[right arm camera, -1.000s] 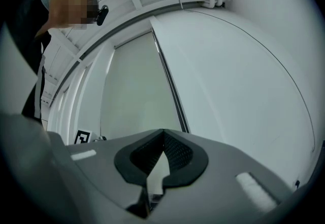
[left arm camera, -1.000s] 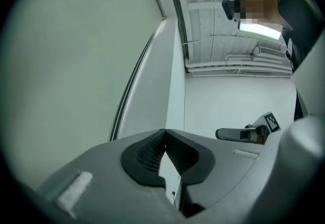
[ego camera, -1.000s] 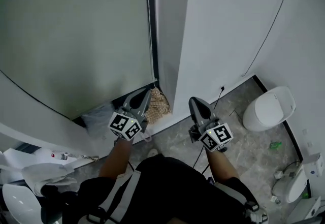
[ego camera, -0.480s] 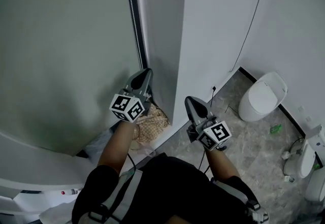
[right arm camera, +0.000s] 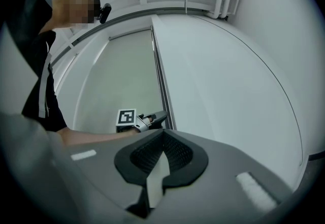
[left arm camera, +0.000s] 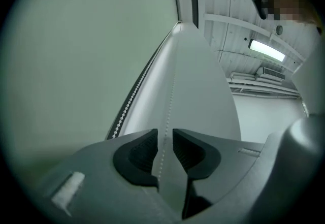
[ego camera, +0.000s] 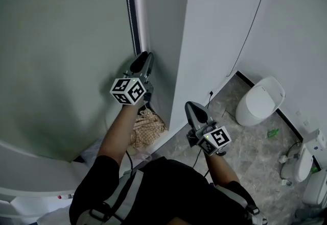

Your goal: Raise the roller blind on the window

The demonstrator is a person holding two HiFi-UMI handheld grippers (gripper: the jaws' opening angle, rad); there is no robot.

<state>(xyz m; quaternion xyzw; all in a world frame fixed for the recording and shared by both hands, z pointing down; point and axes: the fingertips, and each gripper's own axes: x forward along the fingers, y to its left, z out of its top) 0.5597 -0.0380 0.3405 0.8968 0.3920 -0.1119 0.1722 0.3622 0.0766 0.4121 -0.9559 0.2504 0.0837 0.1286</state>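
Left gripper (left arm camera: 164,139) jaws have just been opening; they stand apart, with one strand of bead chain (left arm camera: 163,114) running between them, unpressed. A second strand (left arm camera: 133,100) hangs just to its left, along the edge of the single roller blind (ego camera: 61,55). My right gripper (right arm camera: 162,136) is closed on nothing, lower down, in open room before the white wall (ego camera: 219,25). One toilet (ego camera: 261,100) stands well apart.

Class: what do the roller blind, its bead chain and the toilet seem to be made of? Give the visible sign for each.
Roller blind: probably woven fabric with a matt grey-green finish; it hangs flat and shows no shine.
Bead chain: small pale beads in a row; they could be plastic or metal, and the look does not settle which.
Toilet: likely glazed ceramic; it is smooth, white and slightly glossy.
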